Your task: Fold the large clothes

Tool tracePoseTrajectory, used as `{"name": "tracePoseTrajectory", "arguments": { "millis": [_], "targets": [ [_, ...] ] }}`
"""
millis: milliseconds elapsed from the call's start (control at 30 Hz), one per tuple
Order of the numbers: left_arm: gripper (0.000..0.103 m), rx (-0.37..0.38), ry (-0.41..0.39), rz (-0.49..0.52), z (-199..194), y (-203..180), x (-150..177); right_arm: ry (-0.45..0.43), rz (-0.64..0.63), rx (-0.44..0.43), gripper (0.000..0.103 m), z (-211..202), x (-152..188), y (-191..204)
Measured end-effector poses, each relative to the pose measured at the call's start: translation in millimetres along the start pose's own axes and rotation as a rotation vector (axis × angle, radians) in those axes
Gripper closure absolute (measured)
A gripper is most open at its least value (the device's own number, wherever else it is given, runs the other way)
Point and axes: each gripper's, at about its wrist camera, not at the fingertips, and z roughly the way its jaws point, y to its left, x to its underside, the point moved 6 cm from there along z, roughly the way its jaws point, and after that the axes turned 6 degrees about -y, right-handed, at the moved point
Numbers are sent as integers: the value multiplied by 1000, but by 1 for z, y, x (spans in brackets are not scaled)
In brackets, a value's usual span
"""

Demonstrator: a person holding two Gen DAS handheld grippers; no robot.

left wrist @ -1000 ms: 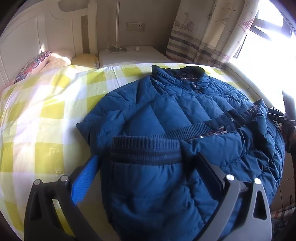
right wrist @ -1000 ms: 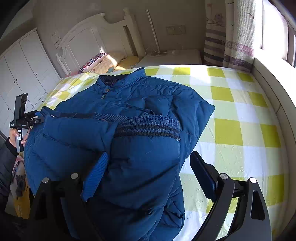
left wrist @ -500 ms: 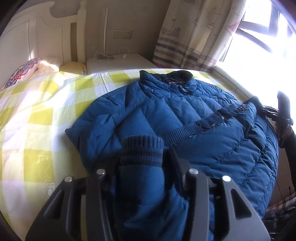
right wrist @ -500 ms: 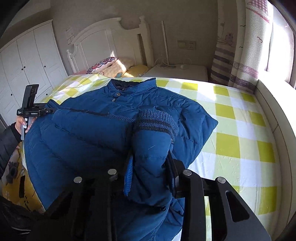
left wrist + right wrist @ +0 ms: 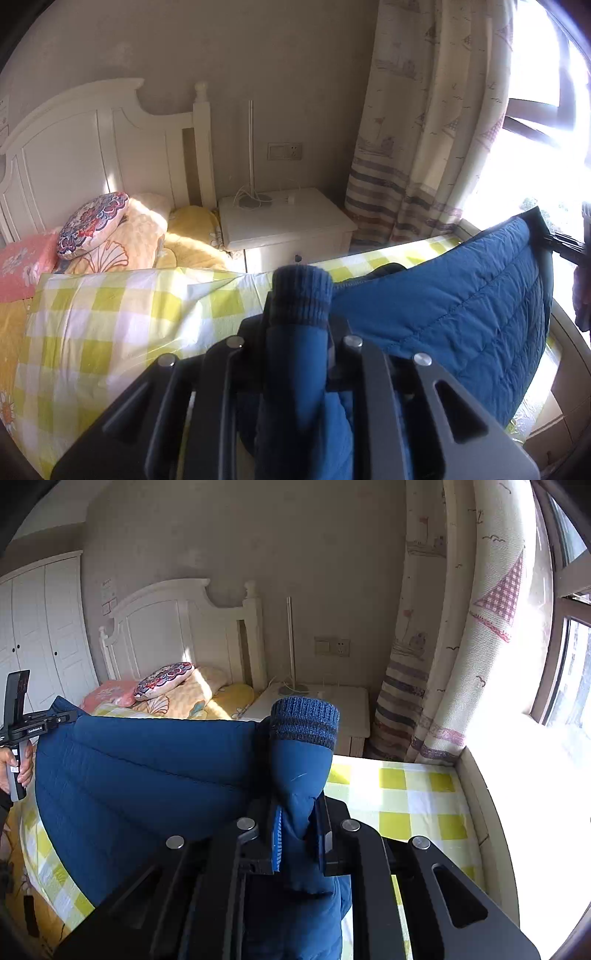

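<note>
A blue quilted jacket (image 5: 461,306) with ribbed knit cuffs hangs lifted above the yellow-and-white checked bed (image 5: 110,325). My left gripper (image 5: 299,332) is shut on one sleeve just below its cuff (image 5: 301,295). My right gripper (image 5: 299,830) is shut on the other sleeve below its striped cuff (image 5: 304,720). The jacket's body (image 5: 147,775) stretches taut between the two grippers. The other gripper shows at the far edge of each view, at the jacket's raised edge. The jacket's lower part is hidden behind the grippers.
A white headboard (image 5: 92,155) and pillows (image 5: 92,221) stand at the bed's head. A white nightstand (image 5: 284,221) with a lamp pole is beside it. A curtain (image 5: 424,129) and bright window are to the right. White wardrobes (image 5: 37,635) stand at the left.
Both grippers closed on the sleeves and then rose, lifting the jacket off the bed. The views now tilt up toward the headboard wall.
</note>
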Motion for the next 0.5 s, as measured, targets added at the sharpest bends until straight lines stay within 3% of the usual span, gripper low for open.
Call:
{"name": "tracePoseTrajectory", "arguments": {
  "millis": [67, 167, 267, 333, 400, 467, 500],
  "targets": [
    [85, -57, 109, -45, 63, 14, 0, 144, 109, 53, 89, 70, 1, -15],
    [85, -150, 198, -21, 130, 16, 29, 286, 156, 171, 89, 145, 38, -27],
    [83, -213, 242, -57, 174, 30, 73, 330, 168, 210, 89, 180, 87, -31],
    [82, -191, 251, -132, 184, 44, 93, 310, 197, 196, 88, 185, 98, -34],
    [79, -168, 236, -180, 183, 54, 93, 300, 210, 200, 88, 182, 100, -38],
    [61, -169, 235, -191, 184, 60, 92, 300, 237, 206, 82, 182, 104, -43],
    [47, -159, 233, -202, 183, 61, 92, 300, 261, 191, 76, 182, 106, -45]
  ]
}}
